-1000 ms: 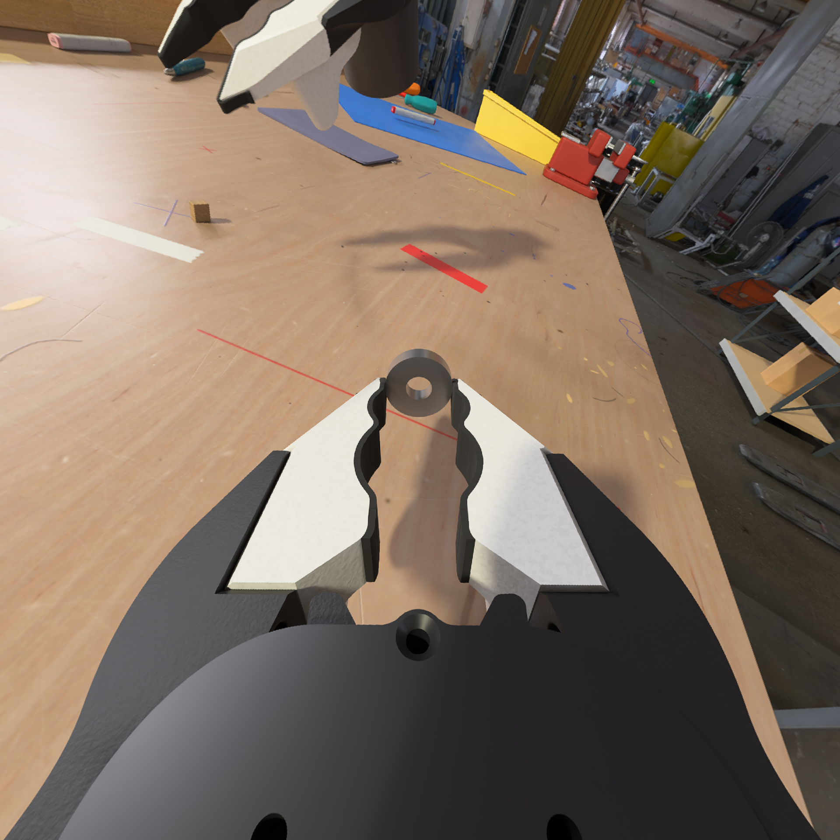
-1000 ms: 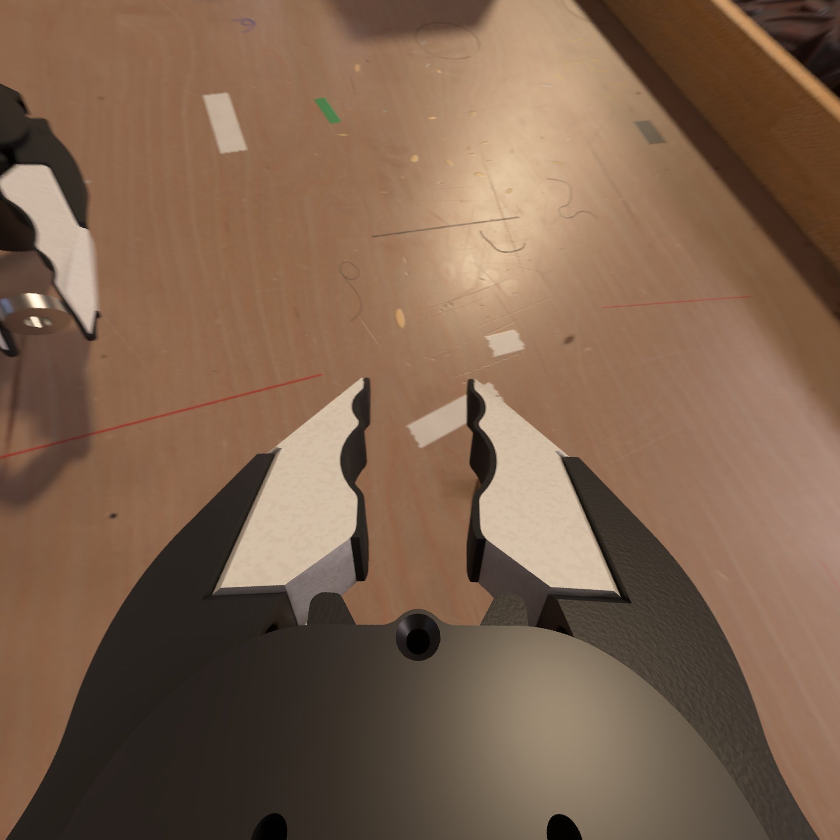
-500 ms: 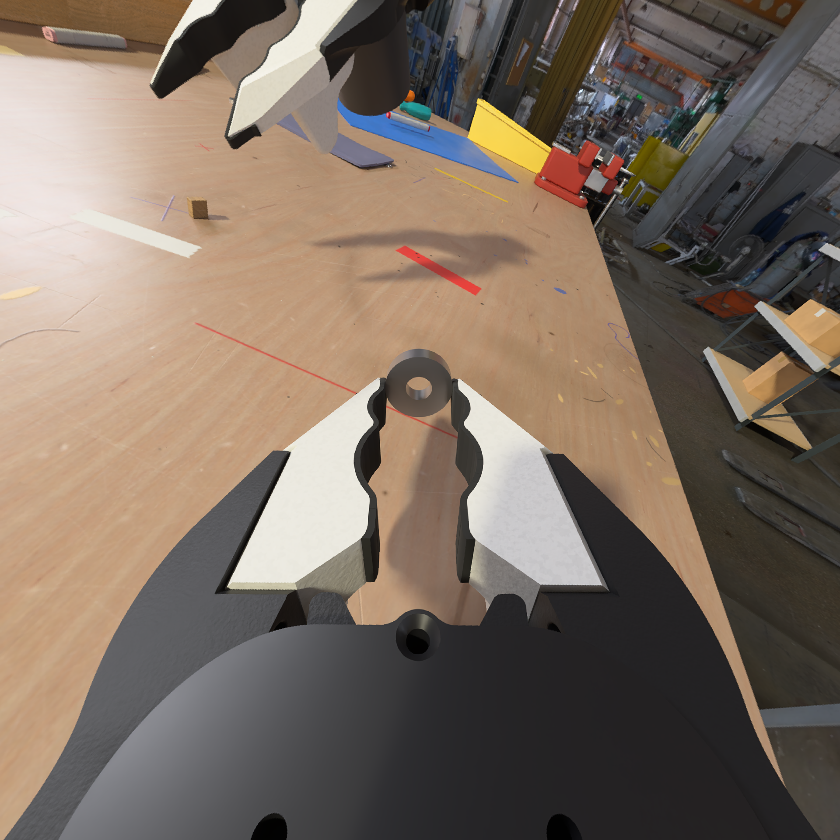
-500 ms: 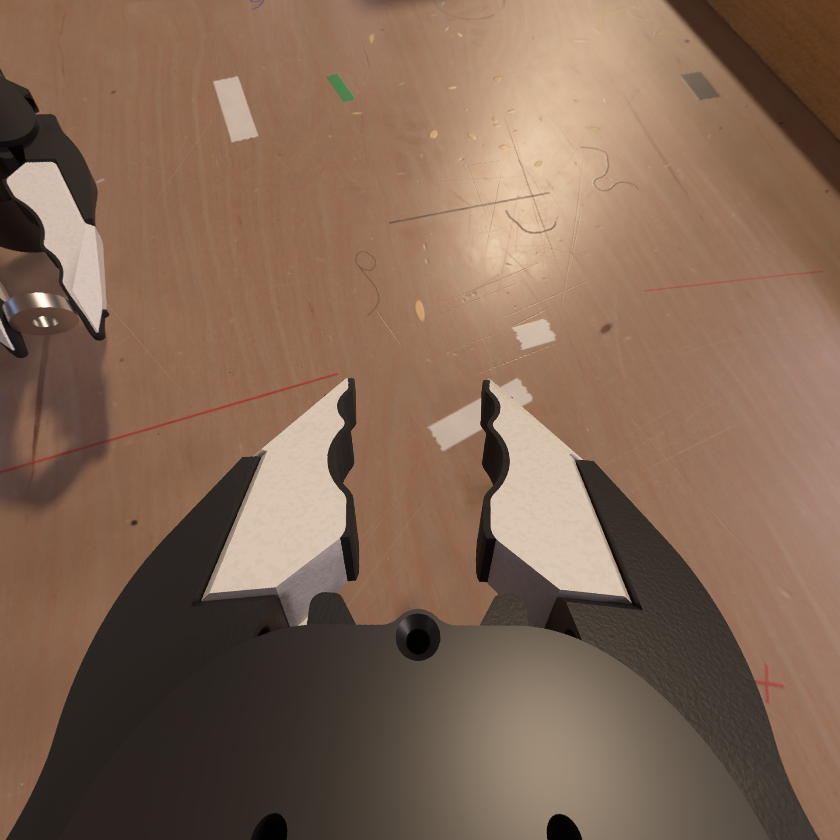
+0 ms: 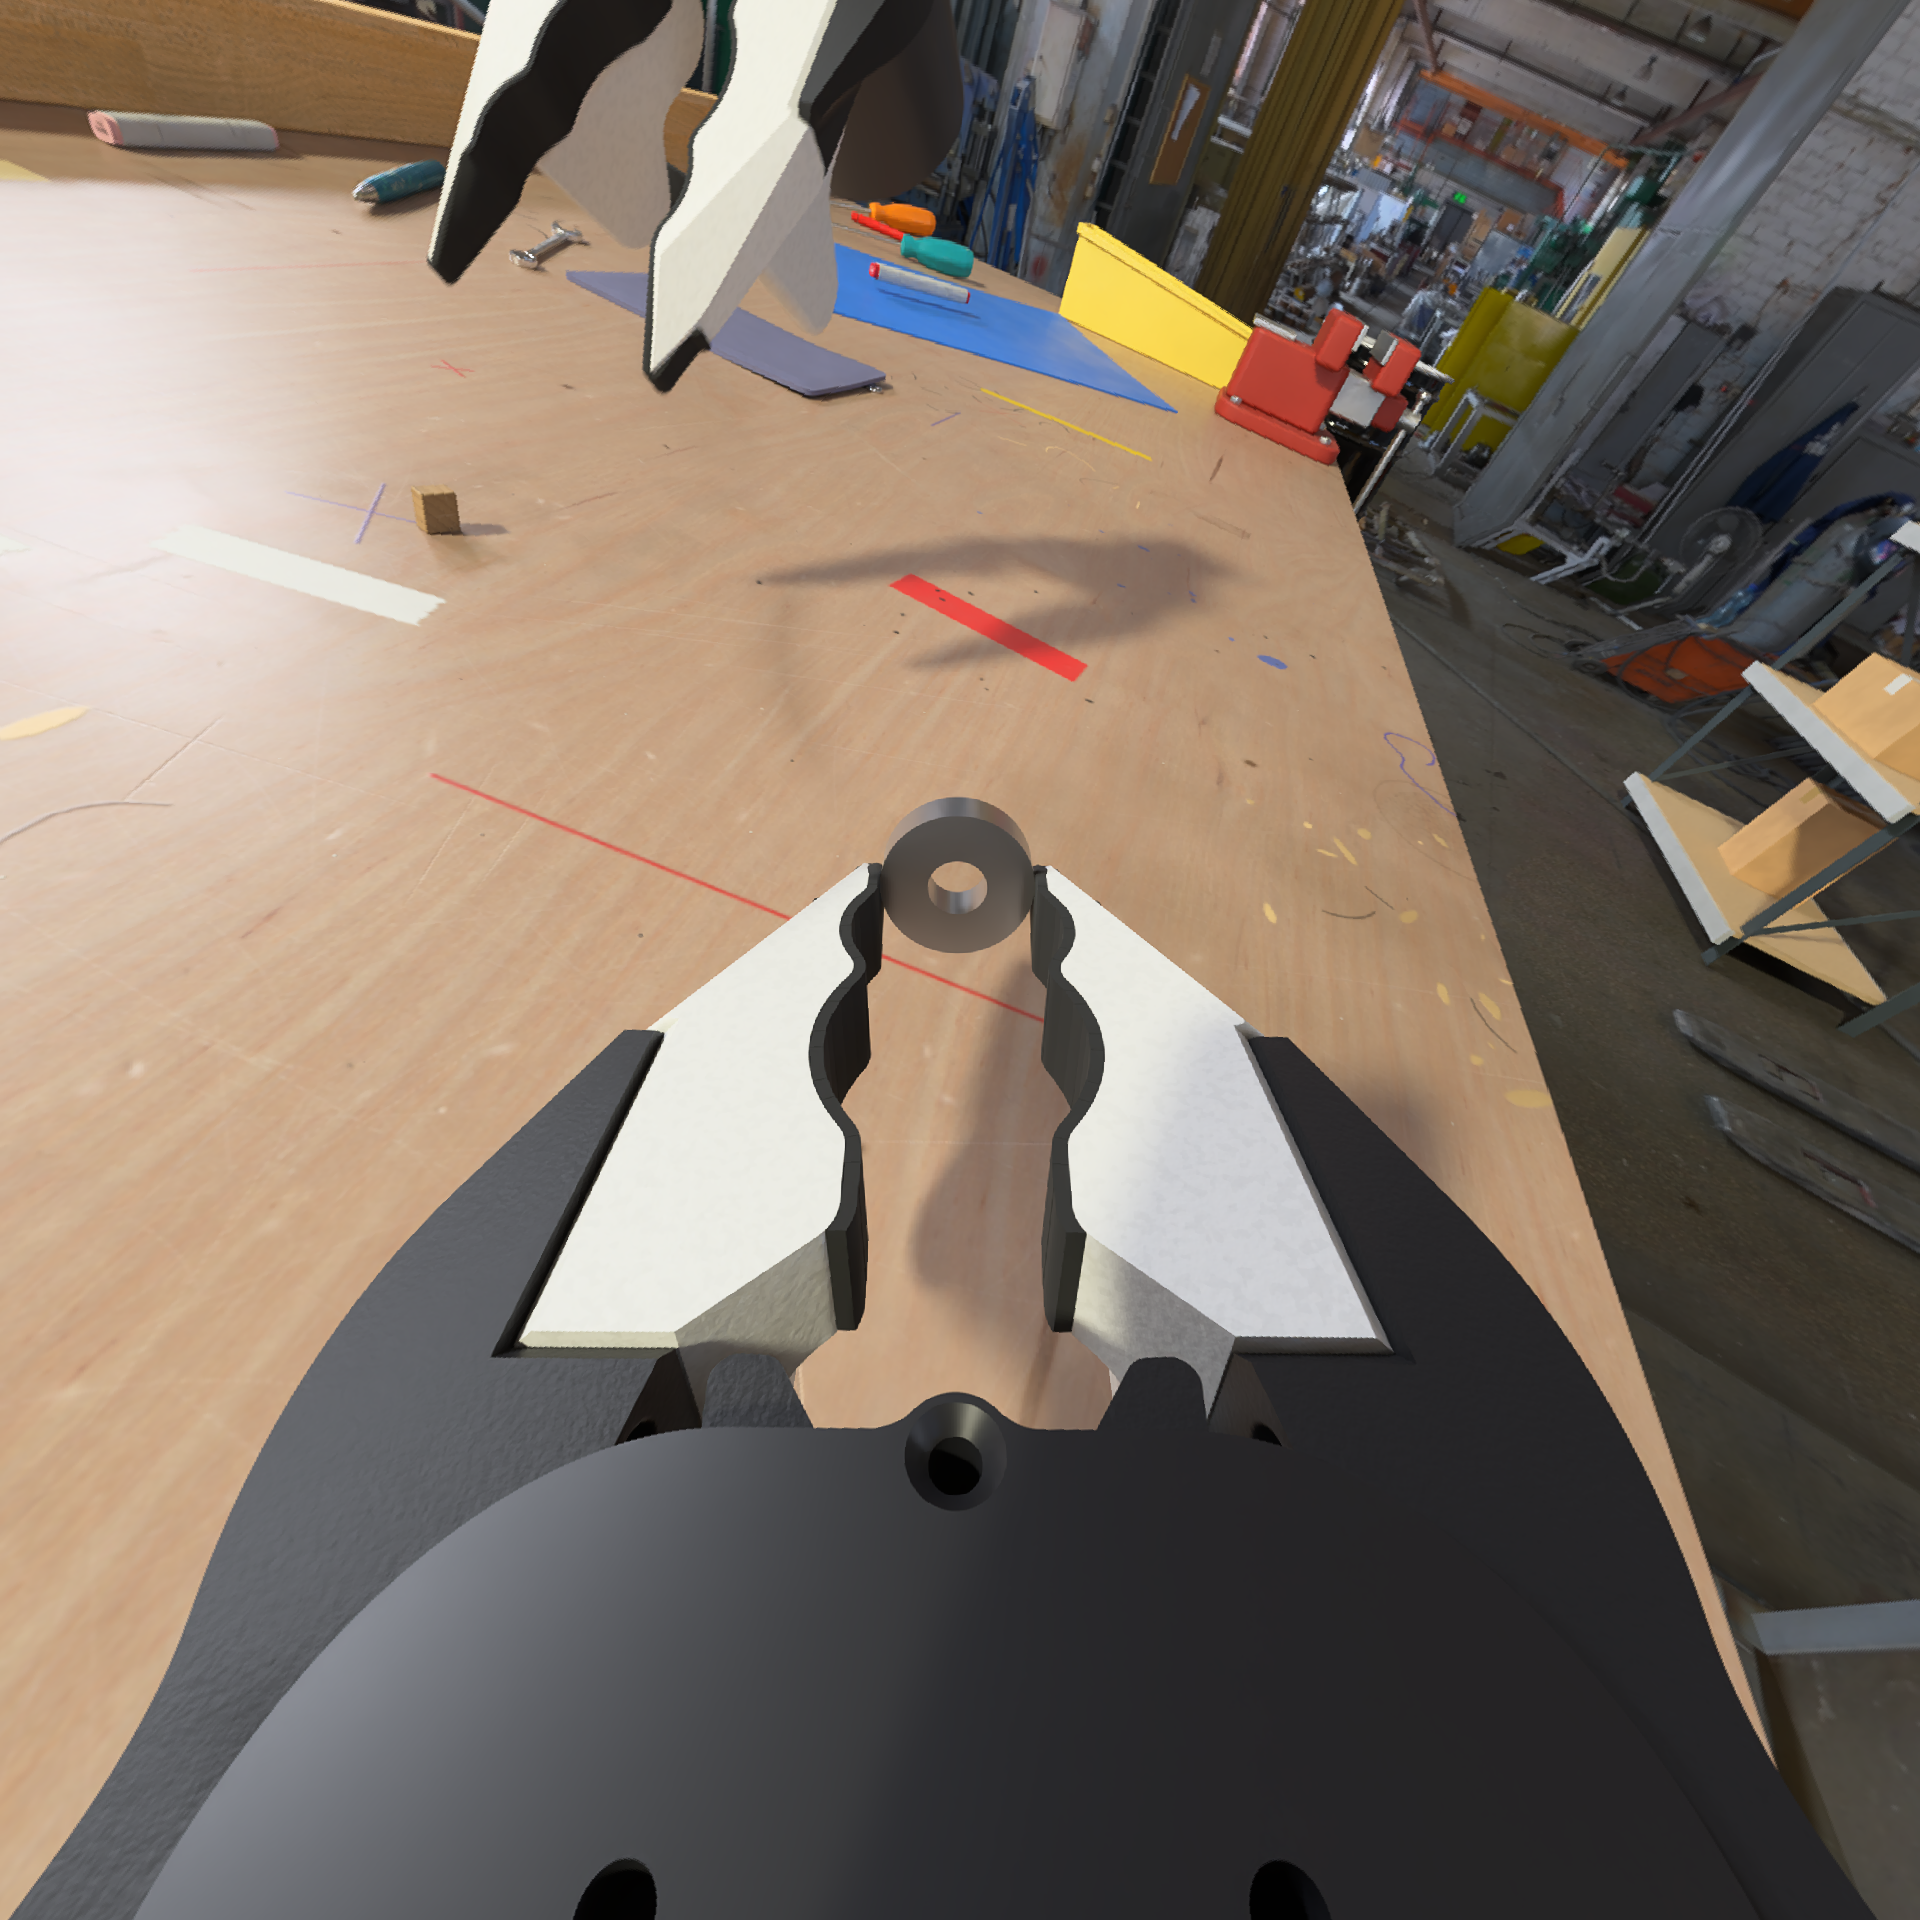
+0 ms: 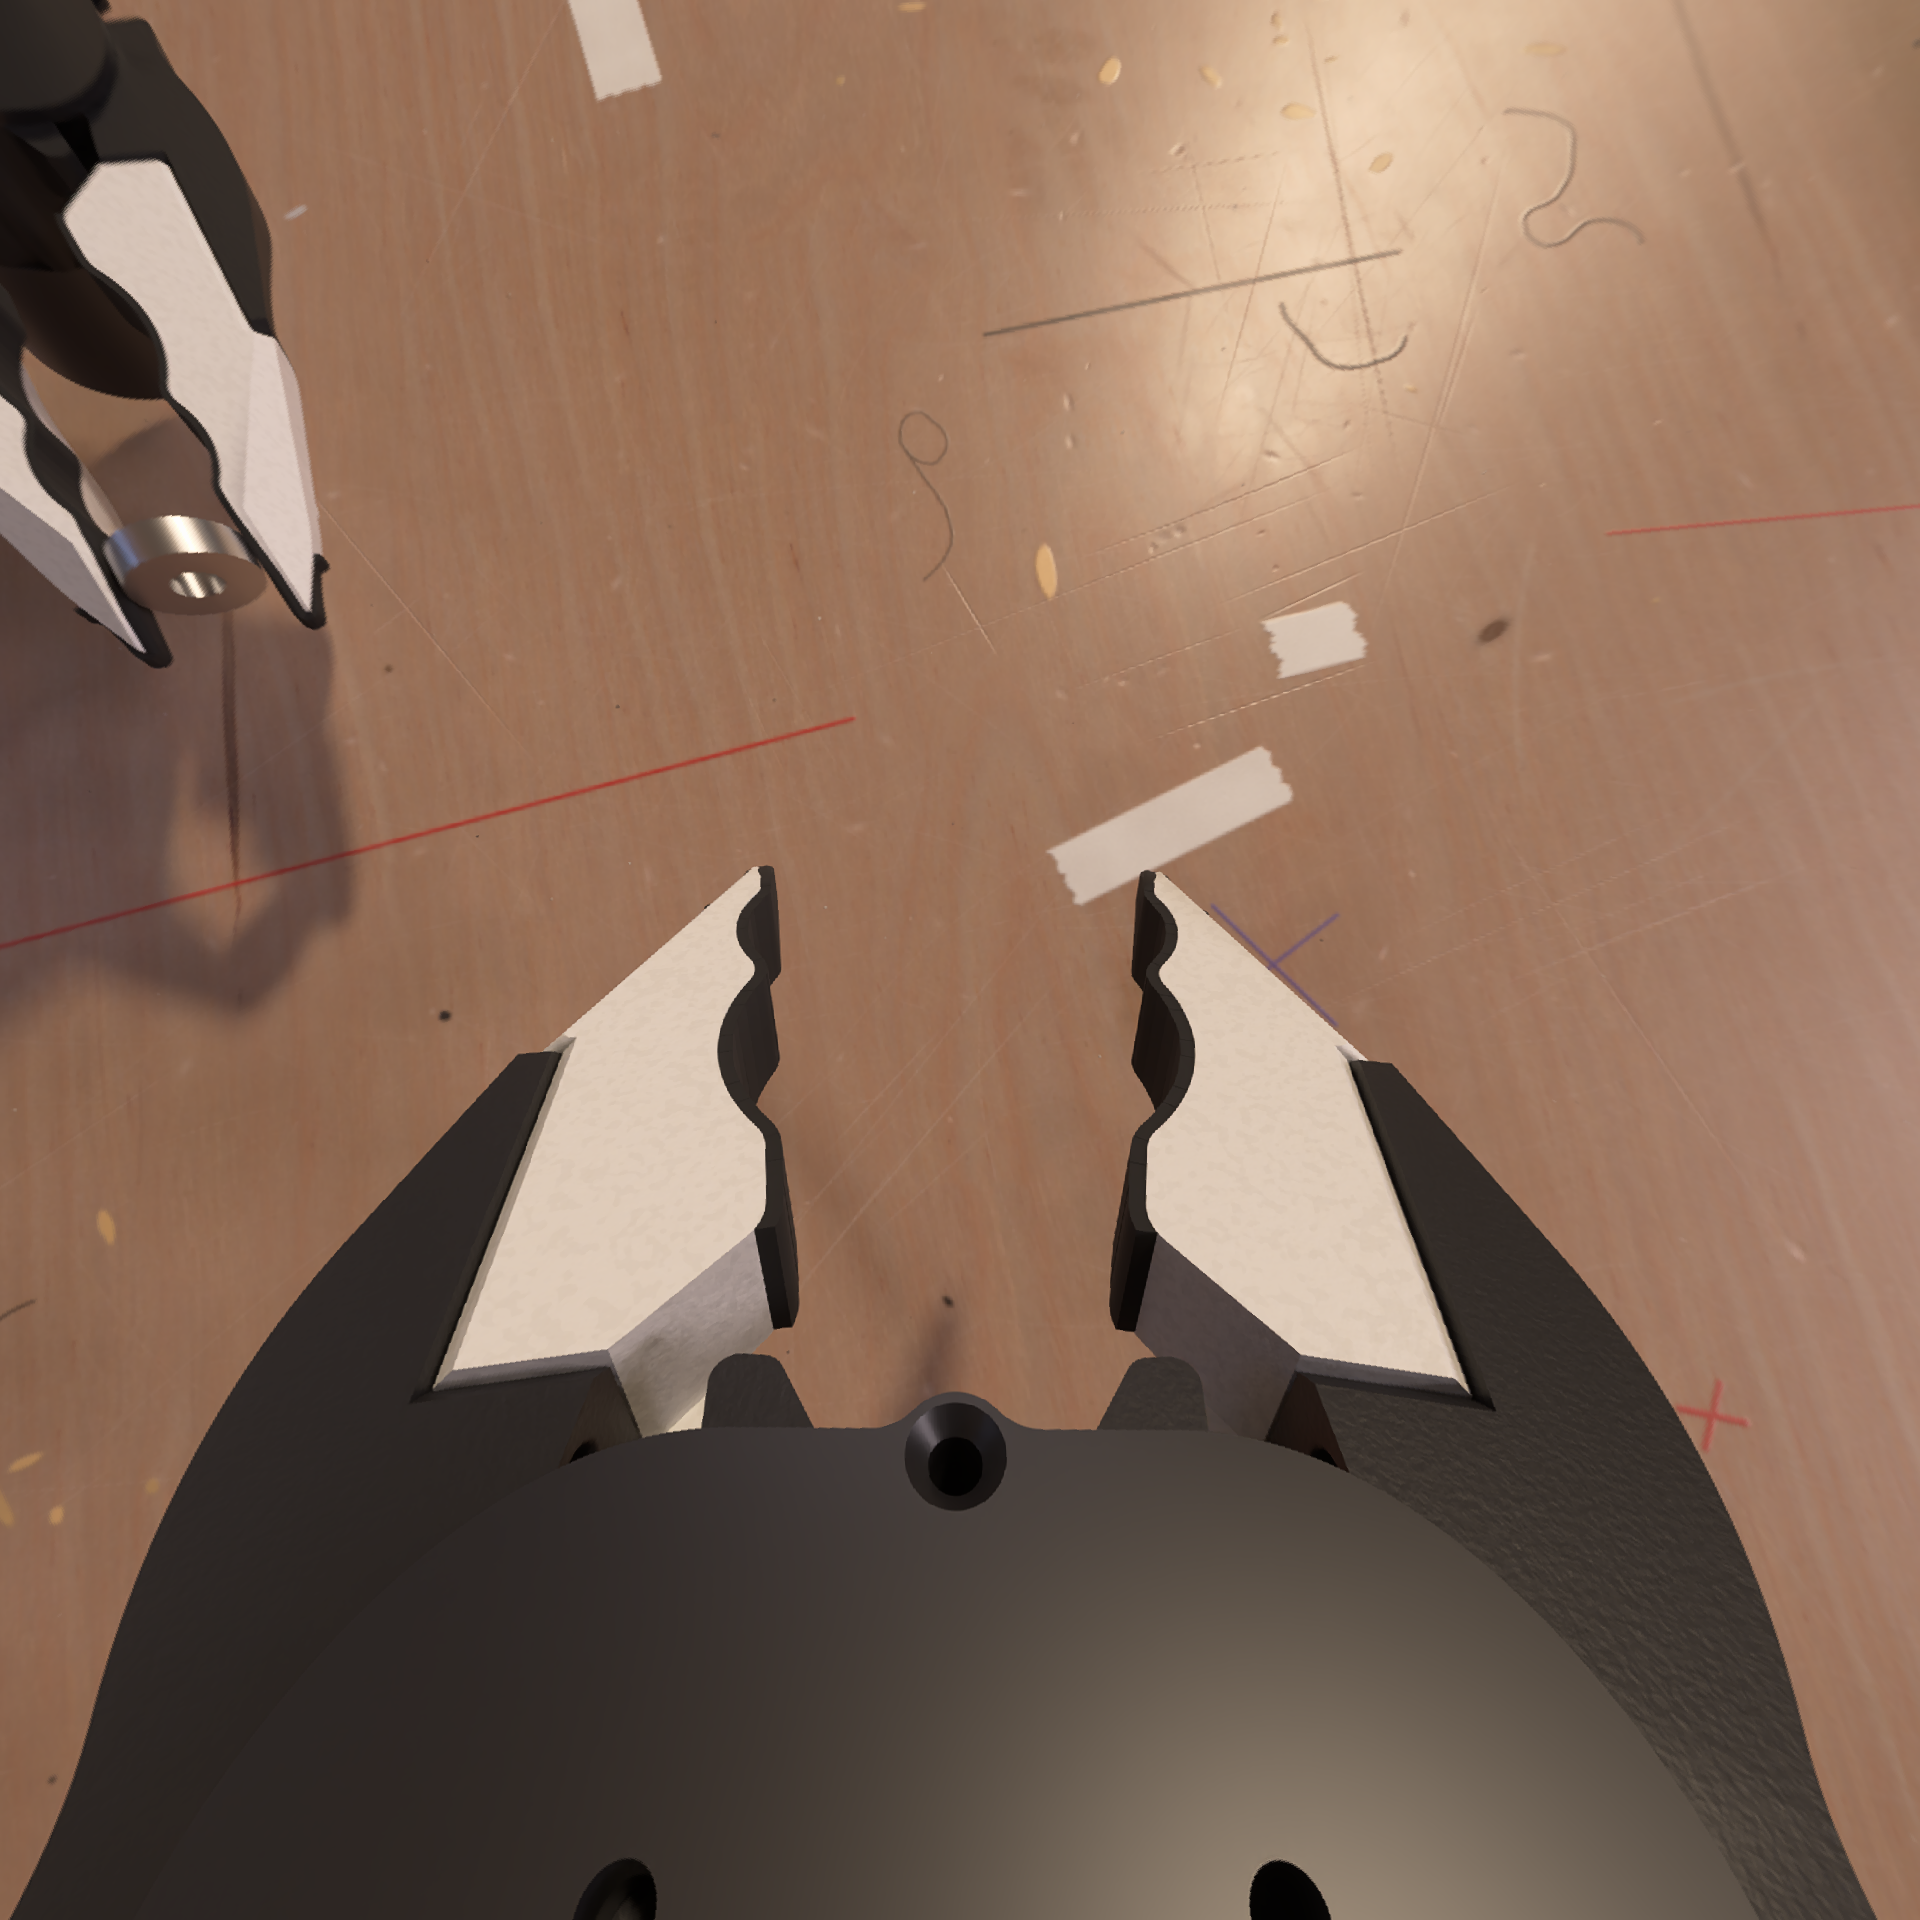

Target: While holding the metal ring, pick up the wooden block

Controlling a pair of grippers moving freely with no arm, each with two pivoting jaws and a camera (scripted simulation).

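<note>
Left gripper [image 5: 956,868]: my black-bodied, white-fingered tool is clamped on the grey metal ring [image 5: 957,889], which sits between the fingertips [image 5: 847,914] above the bench, its hole facing the camera
Right gripper [image 6: 954,875]: I have its jaws spread wide with nothing between them, pointing down at bare plywood; from the left wrist view it hangs in the air [image 5: 566,312] at the top of the frame
Ring from the right wrist view: the metal ring [image 6: 187,569] shows at far left, pinched by the left gripper [image 6: 234,618]
Wooden block [image 5: 435,510]: the small tan cube lies on the plywood workbench [image 5: 312,935], well apart from both grippers, just beside a purple pen cross [image 5: 358,509] and near a strip of white tape [image 5: 301,574]
Far end of bench: a blue mat [image 5: 997,327], yellow bin [image 5: 1153,307] and red vise [image 5: 1314,379]
</note>
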